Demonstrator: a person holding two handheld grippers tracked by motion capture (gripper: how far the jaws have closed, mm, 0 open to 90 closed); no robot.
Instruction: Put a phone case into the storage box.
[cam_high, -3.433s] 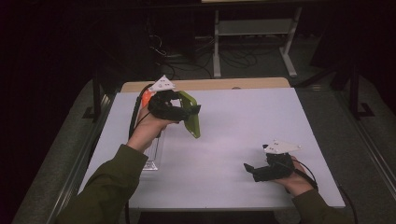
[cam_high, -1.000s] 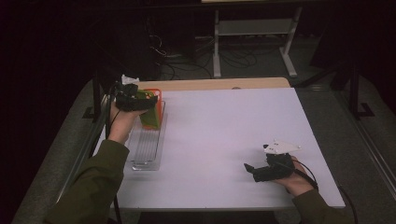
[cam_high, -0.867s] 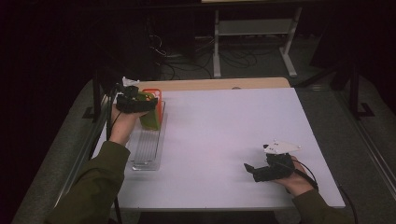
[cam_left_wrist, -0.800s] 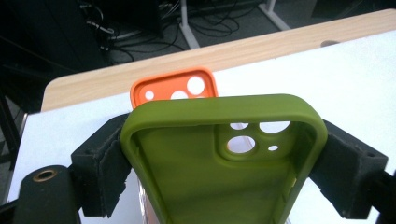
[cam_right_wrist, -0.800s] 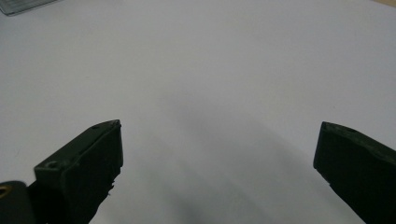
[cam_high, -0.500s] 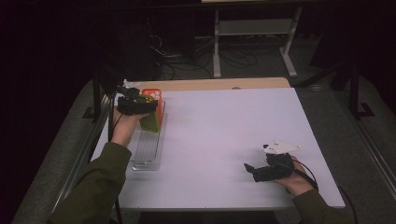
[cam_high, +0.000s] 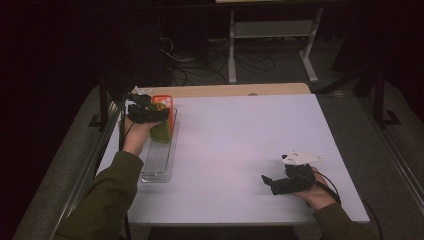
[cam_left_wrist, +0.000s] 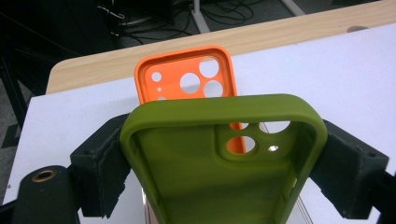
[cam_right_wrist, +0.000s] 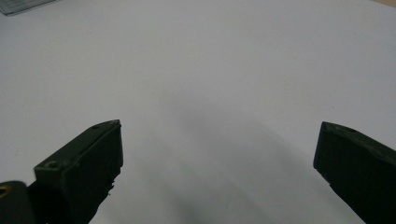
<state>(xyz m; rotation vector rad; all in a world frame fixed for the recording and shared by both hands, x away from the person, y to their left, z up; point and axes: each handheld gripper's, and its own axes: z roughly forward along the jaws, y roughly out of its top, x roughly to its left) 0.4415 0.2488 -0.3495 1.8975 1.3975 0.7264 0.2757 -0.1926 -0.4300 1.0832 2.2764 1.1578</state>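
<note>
Two cases sit at the rack's (cam_high: 159, 165) far end in the high view, at ten o'clock on the table (cam_high: 240, 145): the left claw (cam_high: 150, 114) holds the green case (cam_high: 161, 132) just in front of the orange case (cam_high: 163, 102); the right claw (cam_high: 267, 181) rests at four o'clock. In the left gripper view, pads clamp the green case (cam_left_wrist: 196, 158) by its edges, the orange case (cam_left_wrist: 184, 77) upright behind. In the right gripper view, the jaws stand apart over bare table (cam_right_wrist: 210, 70). The step looks like slotting green beside orange; next it likely needs lowering, then release.

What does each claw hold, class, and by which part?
The left claw grips the green phone case across its two long side edges. The right claw is open, holding nothing.
</note>
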